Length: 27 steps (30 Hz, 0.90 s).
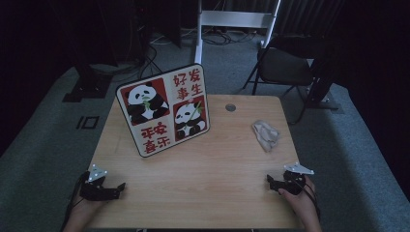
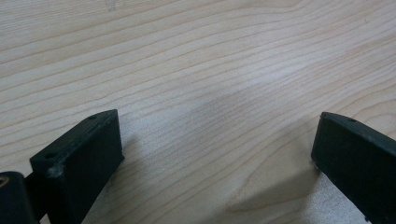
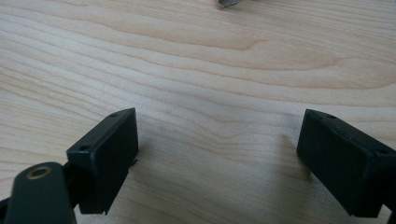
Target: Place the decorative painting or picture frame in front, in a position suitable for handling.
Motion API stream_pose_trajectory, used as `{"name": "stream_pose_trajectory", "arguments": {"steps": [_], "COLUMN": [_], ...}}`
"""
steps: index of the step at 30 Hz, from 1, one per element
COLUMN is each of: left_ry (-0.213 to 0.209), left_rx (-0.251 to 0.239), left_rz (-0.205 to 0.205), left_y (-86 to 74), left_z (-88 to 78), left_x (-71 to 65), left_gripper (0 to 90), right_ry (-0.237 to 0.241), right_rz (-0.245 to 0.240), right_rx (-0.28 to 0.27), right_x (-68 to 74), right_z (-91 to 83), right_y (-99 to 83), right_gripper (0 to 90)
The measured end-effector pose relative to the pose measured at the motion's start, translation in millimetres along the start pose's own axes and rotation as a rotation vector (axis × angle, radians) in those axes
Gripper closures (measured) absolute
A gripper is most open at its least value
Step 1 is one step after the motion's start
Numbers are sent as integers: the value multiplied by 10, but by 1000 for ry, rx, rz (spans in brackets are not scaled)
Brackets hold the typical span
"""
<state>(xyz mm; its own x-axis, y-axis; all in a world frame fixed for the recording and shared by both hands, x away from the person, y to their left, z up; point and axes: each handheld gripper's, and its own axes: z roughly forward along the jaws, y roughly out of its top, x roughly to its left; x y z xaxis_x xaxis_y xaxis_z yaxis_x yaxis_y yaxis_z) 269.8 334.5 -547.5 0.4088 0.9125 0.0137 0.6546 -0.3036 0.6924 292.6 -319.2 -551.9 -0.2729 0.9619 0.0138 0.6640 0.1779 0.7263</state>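
Two grippers sit low at the near edge of the tabletop (image 1: 193, 169) in the high view, my left gripper (image 1: 116, 189) by the near left corner and my right gripper (image 1: 271, 182) by the near right corner, both pointing inward and holding nothing. I read that as a rest pose ahead of a reach. A crumpled pale cloth (image 1: 265, 134), soft and creased, lies near the right edge, closest to my right gripper, so I take it as the thing to go for. A square panda board (image 1: 164, 109) with rounded corners stands tilted back toward the far left corner, its printed face toward me; a small round grommet (image 1: 230, 107) sits at the far edge.

From the left gripper view, the jaws stand wide apart over bare light wood with flowing grain; their black blocks are matte, squared, with small screw holes.

From the right gripper view, the jaws are likewise spread with only tabletop between them, and a grey scrap of the cloth (image 3: 229, 3) shows at the top edge, well apart from the tips.
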Motion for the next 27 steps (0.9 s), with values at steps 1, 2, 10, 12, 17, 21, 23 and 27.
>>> {"name": "stream_pose_trajectory", "arguments": {"steps": [1,2,10,12,17,21,23,27], "left_ry": [0,0,-11,-31,-55,-67,-73,-85], "left_rx": [0,0,-4,0,-8,-29,-33,-46], "left_rz": [0,1,26,44,39,27,25,16], "left_y": [0,0,-5,15,47,87,95,136], "left_z": [0,0,-10,3,21,45,49,65], "left_x": [0,0,0,11,63,121,136,168], "left_gripper": [23,23,27,27,28,28,45,45], "right_ry": [0,0,0,0,-1,-1,0,-1], "right_rz": [0,0,-2,-2,-2,-1,-1,-1], "right_rx": [0,0,1,0,1,1,1,1], "right_x": [0,0,-1,-1,-1,0,0,0], "right_z": [0,0,0,0,0,0,0,0], "right_y": [0,0,0,0,1,1,1,1], "right_gripper": [122,122,122,122,122,122,122,122]}}
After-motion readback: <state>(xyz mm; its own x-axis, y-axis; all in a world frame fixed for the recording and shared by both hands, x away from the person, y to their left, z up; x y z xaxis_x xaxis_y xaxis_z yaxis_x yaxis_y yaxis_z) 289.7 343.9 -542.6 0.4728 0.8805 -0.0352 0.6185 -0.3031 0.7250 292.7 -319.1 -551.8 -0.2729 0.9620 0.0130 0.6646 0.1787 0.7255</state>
